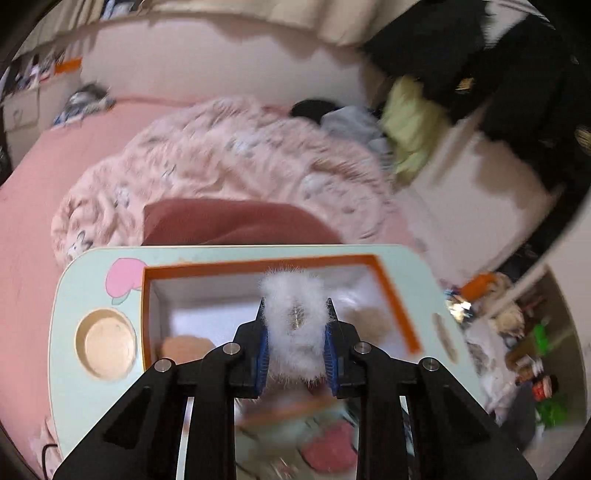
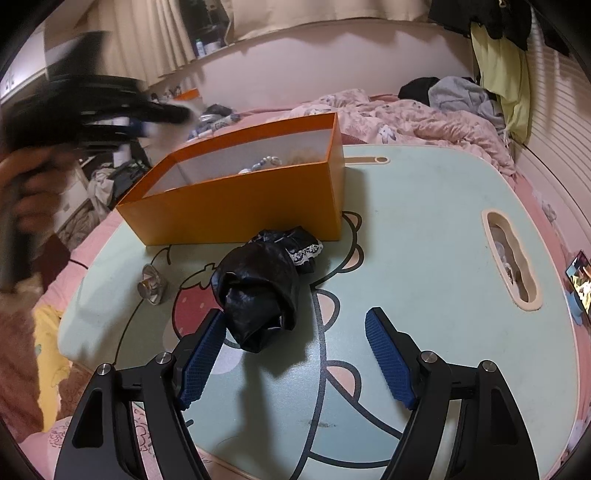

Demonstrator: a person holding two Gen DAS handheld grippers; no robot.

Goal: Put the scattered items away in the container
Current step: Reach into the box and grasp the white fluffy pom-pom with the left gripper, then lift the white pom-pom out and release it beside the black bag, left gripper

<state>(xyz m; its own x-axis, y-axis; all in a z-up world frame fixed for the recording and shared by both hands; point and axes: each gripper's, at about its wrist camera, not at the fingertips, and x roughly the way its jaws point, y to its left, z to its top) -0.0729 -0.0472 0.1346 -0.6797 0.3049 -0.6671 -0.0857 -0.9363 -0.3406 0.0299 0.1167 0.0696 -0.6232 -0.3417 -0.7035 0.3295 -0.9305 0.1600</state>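
Mint cartoon table (image 2: pixel 424 229), left claw (image 1: pixel 295 332) clamping white fluffy item (image 1: pixel 293 321), right claw (image 2: pixel 295 354) apart.

we see a mint-green surface (image 2: pixel 424 229) printed with a cartoon bear, resting on a pink bed (image 1: pixel 55 177). beyond it lies a rumpled pink quilt (image 1: pixel 221 155), with cream curtains (image 2: pixel 295 14) at the far wall.

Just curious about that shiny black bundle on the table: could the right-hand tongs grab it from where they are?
Probably yes: the right tongs are open, the black bundle lies just ahead by one pad, nothing between.
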